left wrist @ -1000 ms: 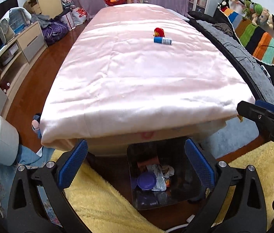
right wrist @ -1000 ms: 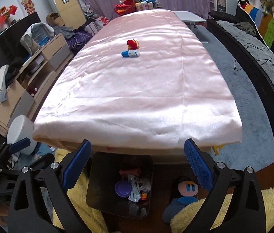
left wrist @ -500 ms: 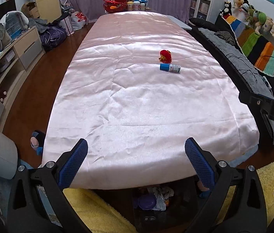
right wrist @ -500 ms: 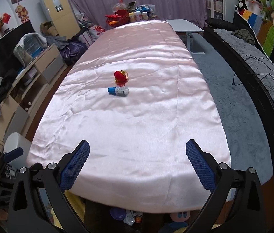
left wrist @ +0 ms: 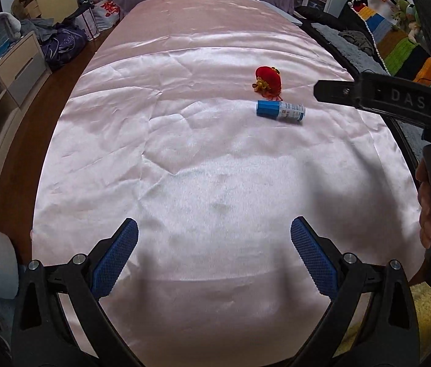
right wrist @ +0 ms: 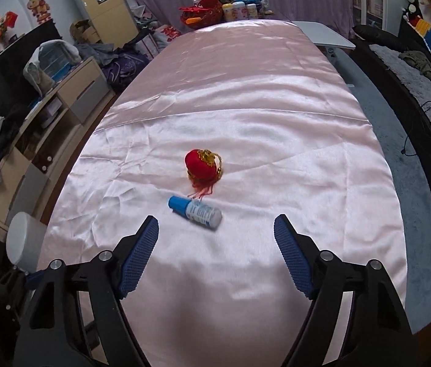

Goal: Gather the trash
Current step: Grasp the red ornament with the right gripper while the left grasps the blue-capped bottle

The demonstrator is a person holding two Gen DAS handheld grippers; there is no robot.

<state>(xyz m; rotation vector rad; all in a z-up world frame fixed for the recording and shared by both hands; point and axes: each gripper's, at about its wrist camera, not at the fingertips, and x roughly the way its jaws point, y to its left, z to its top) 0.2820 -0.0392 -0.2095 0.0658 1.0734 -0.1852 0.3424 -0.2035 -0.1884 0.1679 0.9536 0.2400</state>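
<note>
The long table (right wrist: 276, 98) under its pink satin cloth (left wrist: 209, 183) filled both my views, and its near edge was cut off beneath my grippers. At its far end sat a heap of bottles and a red basket (right wrist: 203, 15), too small and crowded for me to count. Off the left edge ran a low cabinet (right wrist: 62, 91); a white cylinder (right wrist: 25, 244) stood near the table's near left corner, partly hidden behind my gripper frame.

My left gripper (left wrist: 214, 257) hung over the near end of the cloth, jaws spread wide, nothing between them. My right gripper (right wrist: 216, 253) was closing in from wide, its pads touching nothing, only bare cloth between them. From the left view I caught only one black arm of that right tool and a few fingers (left wrist: 429, 202) of my hand at the right border.

Two loose things lay on the cloth, toward the middle: one red ornament (right wrist: 200, 165) with gold trim and a tassel, and one small blue-capped bottle (right wrist: 195, 211) on its side just nearer me, slightly blurred, label unreadable. The bottle lay just beyond my right fingertips.
</note>
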